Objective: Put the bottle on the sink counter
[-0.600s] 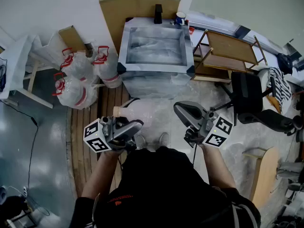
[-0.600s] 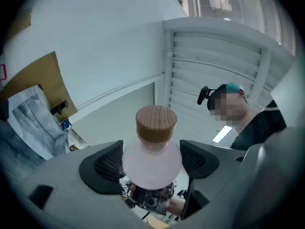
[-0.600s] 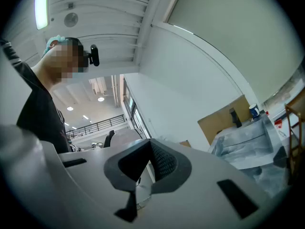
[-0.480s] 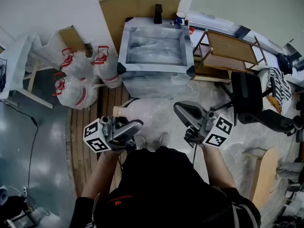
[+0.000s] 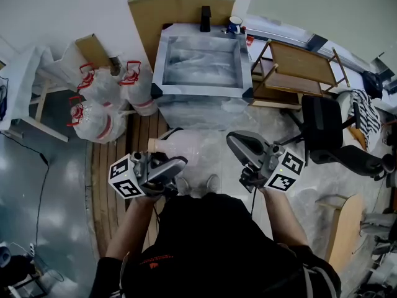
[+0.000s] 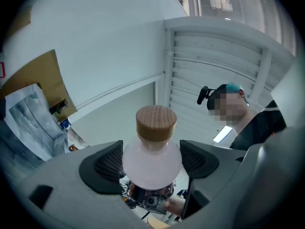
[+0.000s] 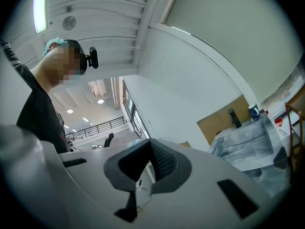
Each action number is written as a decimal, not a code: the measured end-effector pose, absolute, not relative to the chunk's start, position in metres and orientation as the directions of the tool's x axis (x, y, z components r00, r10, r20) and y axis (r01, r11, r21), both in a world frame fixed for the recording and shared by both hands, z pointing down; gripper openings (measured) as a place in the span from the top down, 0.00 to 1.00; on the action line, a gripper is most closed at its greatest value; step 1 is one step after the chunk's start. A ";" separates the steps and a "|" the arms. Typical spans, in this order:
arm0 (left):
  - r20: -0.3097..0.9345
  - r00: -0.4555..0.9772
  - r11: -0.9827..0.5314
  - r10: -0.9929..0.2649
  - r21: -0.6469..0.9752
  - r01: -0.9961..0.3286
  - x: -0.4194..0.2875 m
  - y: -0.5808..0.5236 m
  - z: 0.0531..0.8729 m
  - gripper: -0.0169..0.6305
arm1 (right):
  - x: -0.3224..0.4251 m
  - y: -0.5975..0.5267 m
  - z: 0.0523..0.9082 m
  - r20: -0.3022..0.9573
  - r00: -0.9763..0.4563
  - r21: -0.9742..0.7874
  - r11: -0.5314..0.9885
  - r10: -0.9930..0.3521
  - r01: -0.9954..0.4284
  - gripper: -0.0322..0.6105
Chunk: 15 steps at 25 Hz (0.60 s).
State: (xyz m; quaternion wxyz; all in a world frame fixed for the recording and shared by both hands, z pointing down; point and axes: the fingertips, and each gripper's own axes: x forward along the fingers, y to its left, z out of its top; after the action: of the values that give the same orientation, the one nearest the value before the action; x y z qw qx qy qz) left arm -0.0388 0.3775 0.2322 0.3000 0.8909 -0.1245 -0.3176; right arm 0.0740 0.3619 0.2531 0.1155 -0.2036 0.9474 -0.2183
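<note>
Left tool [image 5: 175, 164] clamped on frosted pinkish-white round-bellied bottle [image 6: 152, 162], brown cork-like stopper [image 6: 156, 123]. Right tool [image 7: 150, 163] jaws together, empty. Grey sink desk [image 5: 160, 61] well apart.

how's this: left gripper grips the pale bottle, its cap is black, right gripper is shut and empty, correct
Not black: the left gripper view shows a tan, wood-grained cap on the pale bottle. The left gripper does grip it, and the right gripper is shut and empty.
</note>
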 end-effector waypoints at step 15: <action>-0.491 0.723 -0.780 -0.487 0.616 -0.107 0.007 0.352 0.240 0.41 | 0.133 0.332 0.261 -0.140 -0.917 -0.474 0.838 -0.375 -0.270 0.95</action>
State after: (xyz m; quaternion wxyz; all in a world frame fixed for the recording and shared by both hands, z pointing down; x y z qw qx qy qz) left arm 0.0074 0.3522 0.2398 0.2858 0.8830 -0.1681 -0.3323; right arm 0.1326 0.3320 0.2609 0.1141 -0.1694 0.9519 -0.2285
